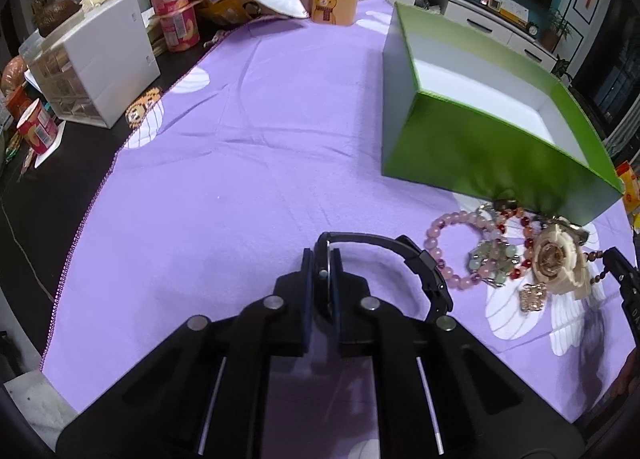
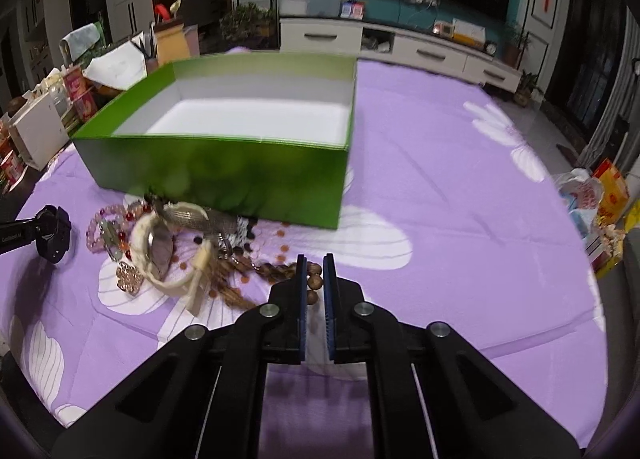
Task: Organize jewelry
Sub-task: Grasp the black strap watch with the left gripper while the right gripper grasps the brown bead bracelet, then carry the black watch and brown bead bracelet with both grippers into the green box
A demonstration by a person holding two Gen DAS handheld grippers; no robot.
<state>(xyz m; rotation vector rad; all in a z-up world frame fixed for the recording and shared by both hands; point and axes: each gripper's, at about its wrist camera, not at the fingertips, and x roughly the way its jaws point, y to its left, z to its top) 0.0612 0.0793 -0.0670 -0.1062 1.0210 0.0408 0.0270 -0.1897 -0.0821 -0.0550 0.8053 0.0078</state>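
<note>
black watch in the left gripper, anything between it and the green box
Nothing visible. The left gripper is shut on the black watch, and only bare purple cloth lies ahead to the green box, whose open top is unobstructed.

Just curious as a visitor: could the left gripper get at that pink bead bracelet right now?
Probably not yet. The left gripper is already shut on the black wristwatch, so its jaws are taken. The pink bead bracelet lies uncovered on the purple cloth just beyond, with nothing blocking it.

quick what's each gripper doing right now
Left gripper: shut on the black watch.
Right gripper: shut on the wooden beads.
</note>
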